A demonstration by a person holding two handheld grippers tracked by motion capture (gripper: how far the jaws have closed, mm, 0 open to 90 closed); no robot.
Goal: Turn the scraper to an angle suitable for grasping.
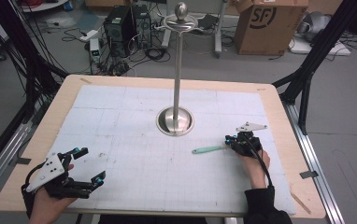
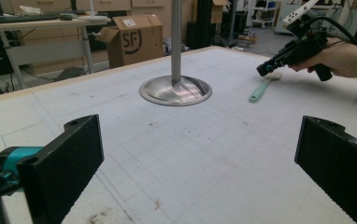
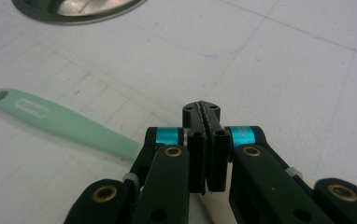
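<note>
The table point(image 1: 279, 100), under a gridded white mat point(image 1: 134, 116), carried a tall steel stand point(image 1: 177, 70) on a round base at its middle. On the floor behind we read "SF" on a cardboard box point(image 1: 270, 23). Our left gripper point(image 1: 87, 164) rested at the near left corner, jaws wide and empty. Our right gripper point(image 1: 228, 141) lay low on the mat to the right of the stand; its jaws met, and whether they pinched anything we could not tell. The mint-green spatula point(image 1: 209, 150) lay flat just beside them, handle pointing towards the stand, its pale head under the gripper. A small label on the handle point(image 3: 34, 108) was too blurred to read. We judged the pick-up step in hand; the next move called for a firm hold on the head end before lifting.
</note>
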